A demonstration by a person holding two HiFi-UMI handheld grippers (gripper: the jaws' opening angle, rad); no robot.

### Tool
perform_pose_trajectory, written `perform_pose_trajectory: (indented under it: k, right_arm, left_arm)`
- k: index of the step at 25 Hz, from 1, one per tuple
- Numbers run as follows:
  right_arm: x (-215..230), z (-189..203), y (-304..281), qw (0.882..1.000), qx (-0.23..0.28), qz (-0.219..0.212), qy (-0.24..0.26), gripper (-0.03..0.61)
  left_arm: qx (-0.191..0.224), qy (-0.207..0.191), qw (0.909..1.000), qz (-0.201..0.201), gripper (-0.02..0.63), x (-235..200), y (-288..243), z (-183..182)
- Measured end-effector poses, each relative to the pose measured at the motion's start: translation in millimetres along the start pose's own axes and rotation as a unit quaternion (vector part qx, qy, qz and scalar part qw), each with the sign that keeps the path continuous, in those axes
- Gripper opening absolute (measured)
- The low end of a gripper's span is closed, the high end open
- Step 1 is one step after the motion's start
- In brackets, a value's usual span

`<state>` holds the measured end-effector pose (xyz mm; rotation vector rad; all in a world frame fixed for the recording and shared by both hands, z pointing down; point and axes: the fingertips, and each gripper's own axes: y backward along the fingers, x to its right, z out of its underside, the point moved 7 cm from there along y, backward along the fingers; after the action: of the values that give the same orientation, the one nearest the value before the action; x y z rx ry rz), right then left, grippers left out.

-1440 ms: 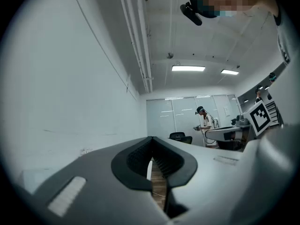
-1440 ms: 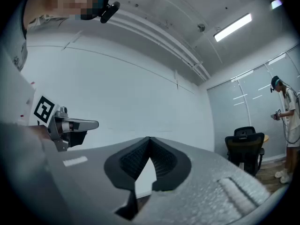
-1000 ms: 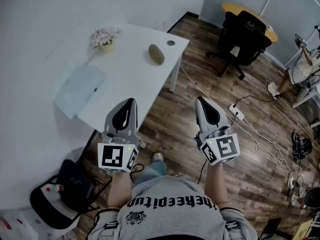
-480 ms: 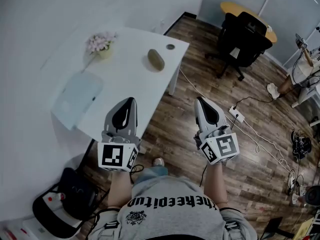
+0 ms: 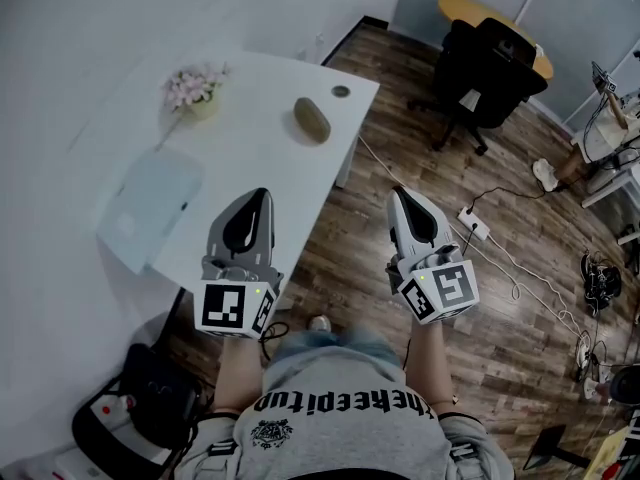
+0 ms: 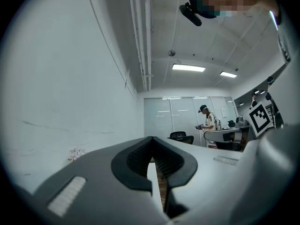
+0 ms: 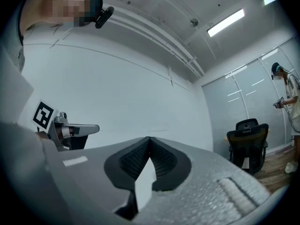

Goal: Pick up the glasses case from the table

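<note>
An olive-green oval glasses case (image 5: 312, 120) lies on the white table (image 5: 250, 178), near its far right corner. My left gripper (image 5: 254, 196) hovers over the table's near edge, well short of the case, its jaws shut with nothing between them. My right gripper (image 5: 399, 194) hangs over the wooden floor to the right of the table, shut and empty too. Both gripper views look level across the room; the case does not show in them. The left gripper's tips (image 6: 151, 138) and the right gripper's tips (image 7: 149, 138) meet.
On the table stand a small pot of pale flowers (image 5: 196, 88), a pale blue flat sheet (image 5: 150, 206) and a small round dark disc (image 5: 341, 92). A black office chair (image 5: 480, 73), a floor power strip (image 5: 472, 226) with cables, and a dark bag (image 5: 150, 398) lie around.
Both grippers have drifted forward toward the table together with the person; the table and case sit slightly lower and closer in the head view. Both jaws stay shut.
</note>
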<state>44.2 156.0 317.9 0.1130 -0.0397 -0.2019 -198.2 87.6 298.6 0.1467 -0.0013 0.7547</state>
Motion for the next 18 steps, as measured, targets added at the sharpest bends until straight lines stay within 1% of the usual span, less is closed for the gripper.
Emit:
perform_pose_trajectory:
  k: [4, 9, 18]
  right_arm:
    - [0, 3, -5, 1.000, -0.009, 0.003, 0.006, 0.002]
    - [11, 5, -10, 1.000, -0.016, 0.008, 0.007, 0.002]
    - [39, 5, -44, 1.000, -0.020, -0.016, 0.007, 0.002]
  left_arm:
    - [-0.003, 0.008, 0.9999, 0.007, 0.018, -3, -8, 4]
    - [-0.005, 0.014, 0.9998, 0.011, 0.018, -3, -21, 8]
    - [-0.004, 0.014, 0.9999, -0.010, 0.018, -8, -54, 8]
